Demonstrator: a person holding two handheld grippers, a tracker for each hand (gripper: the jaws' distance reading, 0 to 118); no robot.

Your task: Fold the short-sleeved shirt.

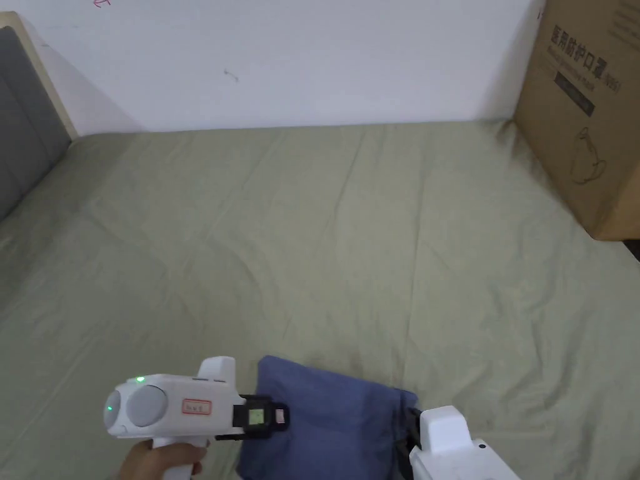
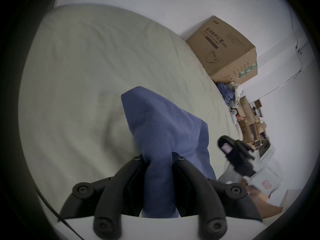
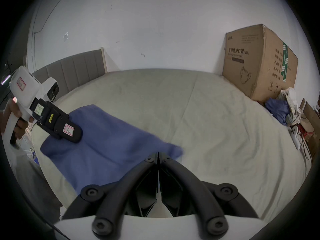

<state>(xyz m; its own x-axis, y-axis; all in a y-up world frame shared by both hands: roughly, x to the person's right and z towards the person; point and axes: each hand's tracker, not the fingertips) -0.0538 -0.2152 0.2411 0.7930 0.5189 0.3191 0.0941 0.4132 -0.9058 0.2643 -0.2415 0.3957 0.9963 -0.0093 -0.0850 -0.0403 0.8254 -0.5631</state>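
Observation:
The blue short-sleeved shirt (image 1: 337, 419) is a folded bundle at the near edge of the bed, partly lifted off the green sheet (image 1: 325, 237). My left gripper (image 1: 278, 417) points right from the bundle's left side. In the left gripper view this gripper (image 2: 159, 159) is shut on a thick bunch of the shirt (image 2: 161, 122). My right gripper (image 1: 409, 431) is at the shirt's right edge. In the right gripper view its jaws (image 3: 158, 154) meet with nothing seen between them, just in front of a blurred corner of the shirt (image 3: 103, 139).
A large cardboard box (image 1: 587, 106) stands on the bed's far right against the white wall. A grey padded headboard (image 1: 25, 119) is at the left. A heap of clothes (image 3: 280, 108) lies beside the box. Wrinkled sheet stretches across the middle of the bed.

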